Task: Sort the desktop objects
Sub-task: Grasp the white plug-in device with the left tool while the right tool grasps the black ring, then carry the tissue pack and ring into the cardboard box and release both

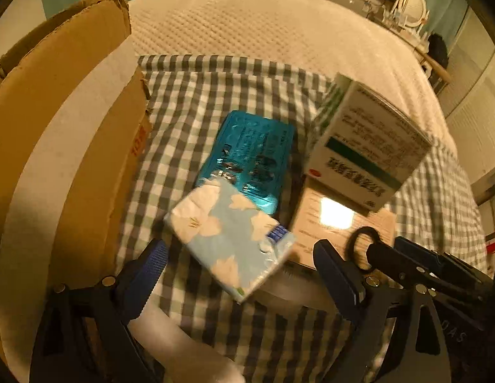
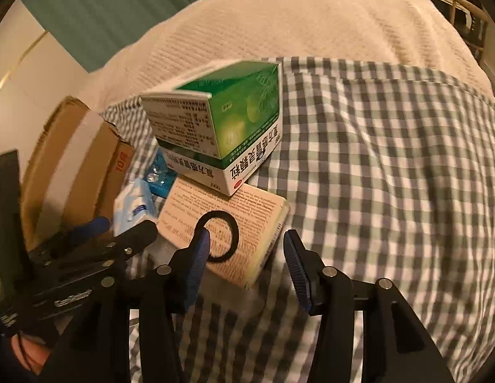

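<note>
A: What's the surface?
B: Bed (image 1: 247,25) under a cream waffle blanket, grey-white checked cloth (image 2: 391,166) spread over it.
A: Directly on the cloth?
B: Cardboard box (image 1: 71,146) at its left edge, teal blister pack (image 1: 257,146), tan booklet (image 2: 247,223) beside it; tissue pack (image 1: 228,239) overlaps the blister pack
</note>
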{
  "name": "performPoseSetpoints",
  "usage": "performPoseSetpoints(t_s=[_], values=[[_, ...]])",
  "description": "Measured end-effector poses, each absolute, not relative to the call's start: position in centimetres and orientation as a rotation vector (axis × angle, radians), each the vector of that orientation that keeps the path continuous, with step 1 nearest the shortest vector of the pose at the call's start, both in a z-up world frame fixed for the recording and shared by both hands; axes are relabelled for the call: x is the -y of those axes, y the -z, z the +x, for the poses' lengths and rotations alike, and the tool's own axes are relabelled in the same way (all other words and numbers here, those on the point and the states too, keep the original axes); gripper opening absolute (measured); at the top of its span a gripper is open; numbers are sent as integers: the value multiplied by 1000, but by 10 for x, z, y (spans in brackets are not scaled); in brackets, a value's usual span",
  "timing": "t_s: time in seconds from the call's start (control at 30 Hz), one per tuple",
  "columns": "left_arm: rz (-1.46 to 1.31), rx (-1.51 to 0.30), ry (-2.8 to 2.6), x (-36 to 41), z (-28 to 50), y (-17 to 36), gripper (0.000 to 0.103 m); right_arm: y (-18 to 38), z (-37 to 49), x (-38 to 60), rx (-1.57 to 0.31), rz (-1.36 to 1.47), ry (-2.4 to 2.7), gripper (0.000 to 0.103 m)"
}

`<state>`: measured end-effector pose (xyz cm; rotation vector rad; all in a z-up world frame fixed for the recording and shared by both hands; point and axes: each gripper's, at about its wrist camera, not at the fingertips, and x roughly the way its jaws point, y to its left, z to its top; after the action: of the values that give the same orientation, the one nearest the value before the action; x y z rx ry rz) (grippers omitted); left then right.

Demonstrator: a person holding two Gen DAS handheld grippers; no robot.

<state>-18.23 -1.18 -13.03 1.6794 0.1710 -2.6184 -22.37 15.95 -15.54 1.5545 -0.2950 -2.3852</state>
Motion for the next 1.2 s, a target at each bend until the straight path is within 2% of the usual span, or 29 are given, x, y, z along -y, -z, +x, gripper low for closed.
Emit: performPoseSetpoints(t_s=[0.07, 0.13, 0.2, 0.23, 0.37, 0.73, 1.2], values=[[1710, -167, 2621, 12, -185, 134, 93, 163, -228, -155, 285, 1580, 2376, 47], [1736, -172, 2610, 15, -186, 136, 76, 170, -228, -155, 292, 1610, 2362, 44], [1754, -191, 2612, 19, -185, 138, 75, 169, -226, -155, 287, 1593, 2361, 28], [1755, -196, 2613, 19, -185, 138, 75, 166, -224, -154, 244, 1589, 2371, 26], [1776, -214, 2605, 23, -178, 133, 71, 157, -217, -153, 154, 1570, 2404, 3], [1760, -287, 2582, 33, -150, 105, 69, 128, -190, -162, 132, 1544, 2428, 3], [1631, -247, 2763, 16, -117, 30, 69, 55, -148, -148, 67, 1446, 2502, 3]])
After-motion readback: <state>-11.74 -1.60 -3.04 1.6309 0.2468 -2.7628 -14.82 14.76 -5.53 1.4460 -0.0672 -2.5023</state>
